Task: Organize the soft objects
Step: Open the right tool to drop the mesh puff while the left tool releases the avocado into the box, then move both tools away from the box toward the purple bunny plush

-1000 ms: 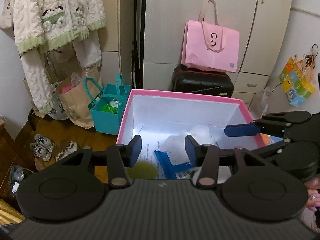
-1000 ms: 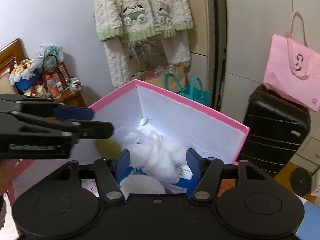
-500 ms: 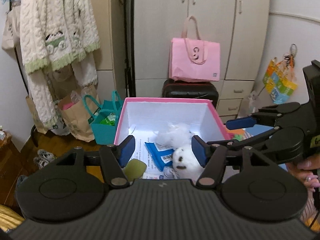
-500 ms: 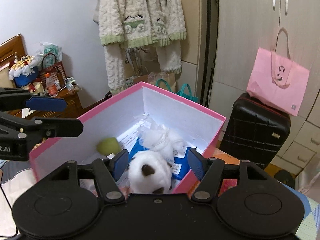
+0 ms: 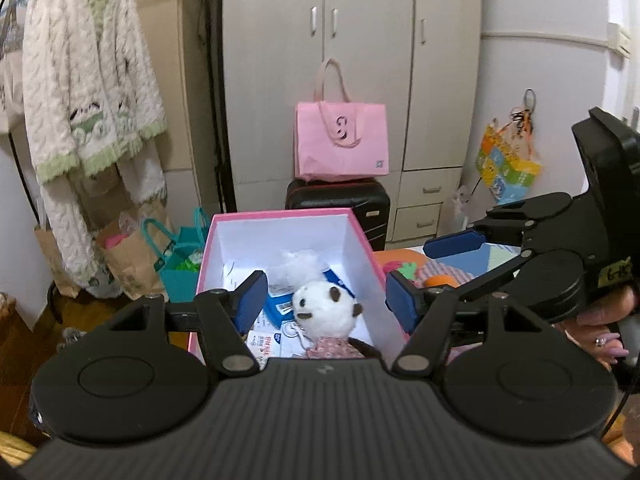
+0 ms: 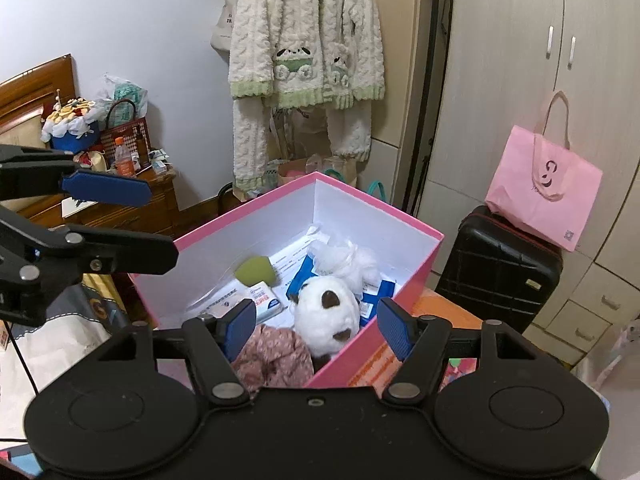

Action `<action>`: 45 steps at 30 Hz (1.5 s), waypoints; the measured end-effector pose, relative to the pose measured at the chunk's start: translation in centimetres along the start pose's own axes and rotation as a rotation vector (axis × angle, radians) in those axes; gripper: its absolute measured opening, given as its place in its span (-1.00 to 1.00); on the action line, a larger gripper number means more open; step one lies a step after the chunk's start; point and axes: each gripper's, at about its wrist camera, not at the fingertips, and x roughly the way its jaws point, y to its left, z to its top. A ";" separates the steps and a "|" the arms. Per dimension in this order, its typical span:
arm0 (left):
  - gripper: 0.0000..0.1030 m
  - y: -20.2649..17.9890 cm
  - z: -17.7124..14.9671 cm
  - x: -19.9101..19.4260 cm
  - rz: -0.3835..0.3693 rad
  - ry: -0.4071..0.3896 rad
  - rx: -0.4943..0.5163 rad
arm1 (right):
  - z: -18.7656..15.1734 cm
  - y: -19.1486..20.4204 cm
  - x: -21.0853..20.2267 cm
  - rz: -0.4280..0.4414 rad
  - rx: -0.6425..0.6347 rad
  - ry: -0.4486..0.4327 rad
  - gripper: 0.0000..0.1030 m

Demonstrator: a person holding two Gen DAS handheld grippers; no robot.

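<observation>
A pink box (image 5: 362, 240) with white inside walls (image 6: 400, 240) holds a white plush panda (image 5: 324, 310) (image 6: 326, 314) in a pink floral dress (image 6: 276, 356), a fluffy white piece (image 6: 344, 258), a green soft ball (image 6: 256, 270) and blue-white packets (image 5: 278, 304). My left gripper (image 5: 326, 298) is open and empty above the box's near edge. My right gripper (image 6: 316, 326) is open and empty above the panda. Each gripper shows at the side of the other's view.
A pink tote (image 5: 340, 144) sits on a black suitcase (image 5: 338, 206) by the wardrobe (image 5: 360, 60). A fluffy white cardigan (image 6: 304, 52) hangs behind. Teal and paper bags (image 5: 176, 256) stand on the floor. A wooden cabinet (image 6: 120, 208) with clutter is at left.
Both grippers have pulled up and back from the box. The panda, hidden before, now shows lying inside it.
</observation>
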 end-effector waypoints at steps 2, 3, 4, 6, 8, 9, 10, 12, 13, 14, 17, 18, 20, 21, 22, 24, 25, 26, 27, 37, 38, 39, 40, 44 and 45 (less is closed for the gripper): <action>0.26 -0.8 -0.2 -0.9 -0.019 -0.005 0.017 | -0.5 0.2 -1.3 0.004 -0.006 -0.008 0.39; 0.26 -1.1 -0.3 -1.4 -0.034 -0.004 0.020 | -0.6 0.3 -1.7 0.007 -0.007 -0.011 0.39; 0.26 -1.5 -0.3 -1.8 -0.049 -0.003 0.021 | -0.8 0.4 -2.3 0.010 -0.009 -0.014 0.40; 0.26 -2.1 -0.4 -2.5 -0.075 -0.001 0.021 | -1.5 0.5 -3.6 0.011 -0.017 -0.021 0.40; 0.26 -2.7 -0.5 -3.0 -0.103 0.006 0.023 | -2.1 0.4 -4.7 0.012 -0.023 -0.025 0.40; 0.26 -3.1 -0.5 -3.2 -0.118 0.013 0.024 | -2.4 0.3 -5.2 0.013 -0.026 -0.026 0.40; 0.27 -3.5 -0.6 -3.4 -0.133 0.022 0.026 | -2.8 0.2 -5.8 0.018 -0.029 -0.025 0.40; 0.27 -4.3 -0.8 -3.6 -0.163 0.041 0.031 | -3.8 -0.2 -6.9 0.032 -0.029 -0.017 0.40; 0.27 -4.6 -0.8 -3.6 -0.177 0.052 0.035 | -4.3 -0.4 -7.5 0.037 -0.023 -0.012 0.40; 0.27 -5.0 -0.8 -3.5 -0.190 0.065 0.038 | -5.0 -0.7 -8.0 0.040 -0.014 -0.007 0.41; 0.27 -6.4 -1.1 -3.1 -0.229 0.100 0.048 | -6.8 -1.6 -9.3 0.029 0.006 -0.003 0.41; 0.27 -6.9 -1.2 -3.0 -0.241 0.108 0.053 | -7.5 -2.0 -9.7 0.021 0.011 -0.004 0.41; 0.27 -8.1 -1.4 -2.5 -0.261 0.126 0.072 | -8.7 -2.5 -10.4 0.011 0.016 -0.004 0.41; 0.27 -8.7 -1.4 -2.2 -0.270 0.136 0.079 | -9.3 -2.7 -10.7 0.011 0.011 -0.002 0.41; 0.27 -9.3 -1.4 -1.7 -0.284 0.150 0.087 | -9.9 -2.9 -11.0 0.013 -0.001 0.004 0.41; 0.27 -10.5 -1.5 -0.9 -0.306 0.178 0.102 | -11.1 -3.3 -11.2 0.006 -0.002 0.015 0.41; 0.27 -11.1 -1.5 -0.5 -0.313 0.190 0.110 | -11.6 -3.5 -11.1 0.001 0.003 0.025 0.41; 0.27 -11.6 -1.6 0.1 -0.320 0.201 0.117 | -12.1 -3.7 -11.1 -0.002 0.006 0.032 0.41; 0.27 -12.1 -1.6 0.7 -0.329 0.213 0.123 | -12.7 -3.9 -11.1 -0.003 0.006 0.037 0.41; 0.27 -15.6 -3.5 7.2 -0.374 0.315 0.137 | -17.0 -6.6 -7.9 0.045 0.048 0.005 0.41; 0.27 -15.8 -3.9 8.1 -0.368 0.334 0.126 | -17.5 -6.8 -7.1 0.011 0.056 0.009 0.41; 0.27 -16.1 -4.2 8.9 -0.363 0.353 0.121 | -17.8 -7.0 -6.5 -0.019 0.056 0.017 0.41; 0.27 -16.2 -4.4 9.6 -0.361 0.362 0.122 | -18.2 -7.2 -5.8 -0.042 0.053 0.024 0.41; 0.27 -16.2 -4.6 12.2 -0.326 0.385 0.112 | -19.3 -8.7 -3.7 0.008 0.092 0.028 0.41; 0.27 -16.2 -4.6 13.0 -0.308 0.390 0.116 | -19.5 -8.9 -3.3 0.026 0.097 0.015 0.41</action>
